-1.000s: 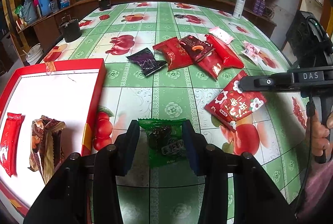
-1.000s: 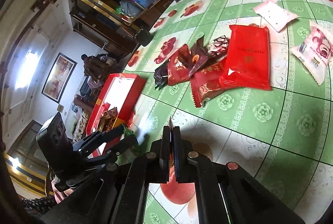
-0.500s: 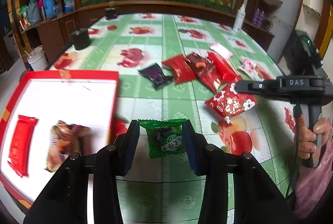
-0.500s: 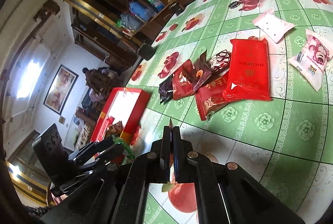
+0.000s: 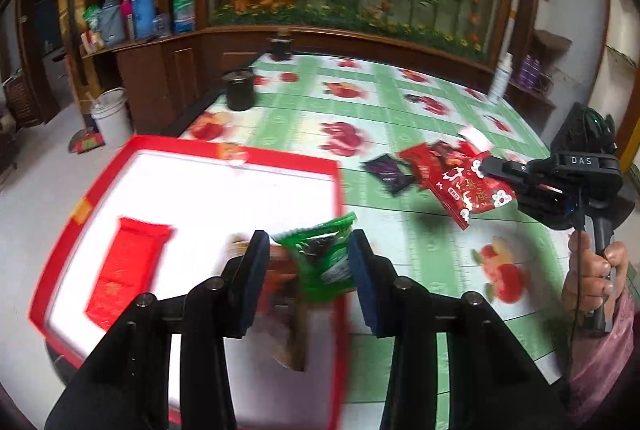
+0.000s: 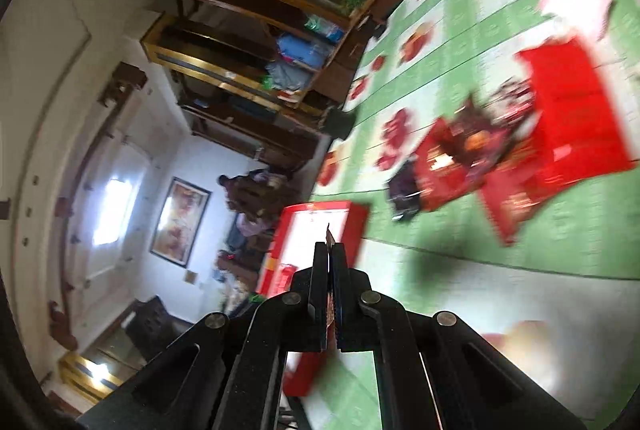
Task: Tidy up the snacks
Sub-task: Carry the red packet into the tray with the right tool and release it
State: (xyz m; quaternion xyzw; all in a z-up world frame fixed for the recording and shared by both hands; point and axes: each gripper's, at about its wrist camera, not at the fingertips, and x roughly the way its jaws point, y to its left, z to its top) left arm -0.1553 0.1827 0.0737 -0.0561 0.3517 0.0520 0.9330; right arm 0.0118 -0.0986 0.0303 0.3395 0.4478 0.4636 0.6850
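Note:
My left gripper (image 5: 308, 250) is shut on a green snack packet (image 5: 322, 256) and holds it above the right edge of the red-rimmed white box (image 5: 240, 198). In the box lie a red packet (image 5: 126, 270) and a brown packet (image 5: 288, 314), blurred. My right gripper (image 5: 486, 166) is shut on a red packet with white flowers (image 5: 470, 192), held in the air above the table. In the right wrist view its jaws (image 6: 329, 254) pinch the packet's thin edge (image 6: 329, 236), with the box (image 6: 316, 230) beyond.
A pile of red, dark and purple snack packets (image 5: 424, 162) lies on the green fruit-print tablecloth (image 5: 400, 110); it also shows blurred in the right wrist view (image 6: 520, 150). Two black pots (image 5: 239, 94) stand at the far left. A white bottle (image 5: 502, 78) stands far right.
Both grippers have lifted their packets off the table and moved left. The green packet now hangs over the box edge; the red flowered packet is raised in the air.

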